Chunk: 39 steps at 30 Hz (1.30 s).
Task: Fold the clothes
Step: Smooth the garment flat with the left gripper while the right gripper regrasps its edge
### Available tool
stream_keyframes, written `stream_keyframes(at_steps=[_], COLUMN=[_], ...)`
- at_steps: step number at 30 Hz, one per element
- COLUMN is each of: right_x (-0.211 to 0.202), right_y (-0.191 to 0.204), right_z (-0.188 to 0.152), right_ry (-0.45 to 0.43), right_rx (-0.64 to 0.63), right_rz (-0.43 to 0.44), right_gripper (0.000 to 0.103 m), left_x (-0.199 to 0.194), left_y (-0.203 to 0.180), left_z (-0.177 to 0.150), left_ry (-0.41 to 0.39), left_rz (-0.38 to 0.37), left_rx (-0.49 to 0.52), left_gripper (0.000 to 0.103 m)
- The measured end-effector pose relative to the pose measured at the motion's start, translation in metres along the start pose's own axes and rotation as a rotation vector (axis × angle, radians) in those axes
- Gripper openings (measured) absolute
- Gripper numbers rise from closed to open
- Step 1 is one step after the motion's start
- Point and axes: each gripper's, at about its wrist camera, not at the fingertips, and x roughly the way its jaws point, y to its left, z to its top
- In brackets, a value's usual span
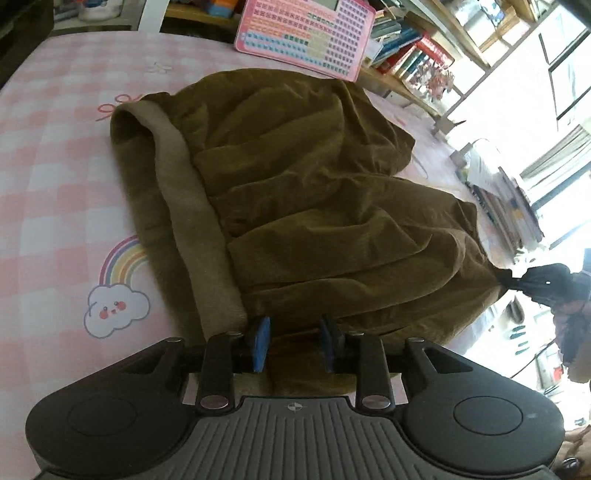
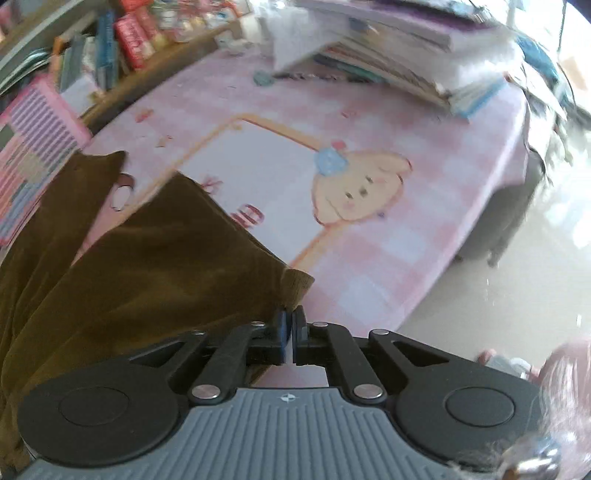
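Corduroy in olive-brown fills the near field of both wrist views: a garment (image 1: pixel 314 206) with a ribbed, lighter band (image 1: pixel 195 206) is spread, rumpled, on the pink checked tabletop (image 1: pixel 55 177). In the left wrist view, the left tool (image 1: pixel 295 345) is seen with its blue pads (image 1: pixel 260 345) standing partly apart, the garment's near edge lying in the gap and below it; no pinch on the cloth is shown. In the right wrist view, the right tool (image 2: pixel 290 332) is seen nearly closed, and a ribbed cuff or hem corner (image 2: pixel 295 284) of the same garment (image 2: pixel 147 266) is pinched at its tips, the cloth being drawn taut away from it to the left. Farther off in the left view, that far corner is seen gathered to a point at the other tool (image 1: pixel 532 282).

A straightening or first fold appears to be in hand, with one corner secured and the near edge not yet taken. A firm closing of the left pads on the near edge would be called for next, so that both corners could be carried together.

Beyond the garment, a pink chart board (image 1: pixel 303 35) and shelved books (image 1: pixel 402 48) are seen, and a stack of books (image 2: pixel 399 59) at the tabletop's far end.
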Motion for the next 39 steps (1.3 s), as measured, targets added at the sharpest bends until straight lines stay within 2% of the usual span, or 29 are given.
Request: stream_keyframes(at_steps=[1,3,5,7,10,15,18,20,27,32,35,36,37,39], right_x=[-0.001,-0.007,-0.019,-0.029,-0.03,-0.002,0.021,0.034,0.071,0.099,0.113,0.115,0.117,0.118], right_y=[-0.001,-0.001,0.001,0.005,0.018,0.039,0.049,0.054,0.048,0.04,0.038,0.038,0.039,0.038], right_z=[0.0,0.003,0.009,0.016,0.034,0.067,0.087,0.098,0.131,0.145,0.15,0.151,0.151,0.152], right_ry=[-0.008,-0.05,-0.123,-0.165,-0.15,-0.054,0.006,0.046,0.173,0.294,0.349,0.356,0.351,0.32], right_rx=[-0.001,-0.03,-0.052,-0.065,-0.119,-0.117,-0.117,-0.133,-0.131,-0.102,-0.08,-0.085,-0.097,-0.117], right_rz=[-0.019,-0.096,-0.145,-0.102,0.017,0.193,0.249,0.294,0.416,0.512,0.595,0.611,0.61,0.603], right_gripper=[0.02,0.032,0.031,0.031,0.032,0.032,0.032,0.032,0.033,0.035,0.032,0.023,0.01,0.008], left_x=[-0.001,-0.004,-0.006,-0.005,-0.003,-0.007,-0.025,-0.03,-0.011,0.001,0.009,0.011,0.012,0.013], left_y=[0.001,0.003,0.005,0.004,-0.001,-0.013,-0.031,-0.041,-0.081,-0.113,-0.134,-0.141,-0.146,-0.158], left_z=[0.0,-0.001,-0.001,0.0,0.0,0.0,-0.003,-0.005,-0.023,-0.032,-0.033,-0.033,-0.033,-0.034], left_ry=[0.002,0.004,0.007,0.005,-0.002,-0.044,-0.175,-0.227,-0.235,-0.257,-0.255,-0.255,-0.256,-0.26], left_rz=[-0.002,-0.004,-0.004,-0.001,0.016,0.079,0.183,0.214,0.331,0.374,0.4,0.409,0.418,0.434], left_rx=[-0.002,-0.003,-0.002,-0.014,-0.037,-0.075,-0.102,-0.133,-0.222,-0.274,-0.262,-0.258,-0.257,-0.256], left_gripper=[0.029,0.03,0.03,0.03,0.03,0.03,0.03,0.03,0.03,0.03,0.031,0.031,0.031,0.031])
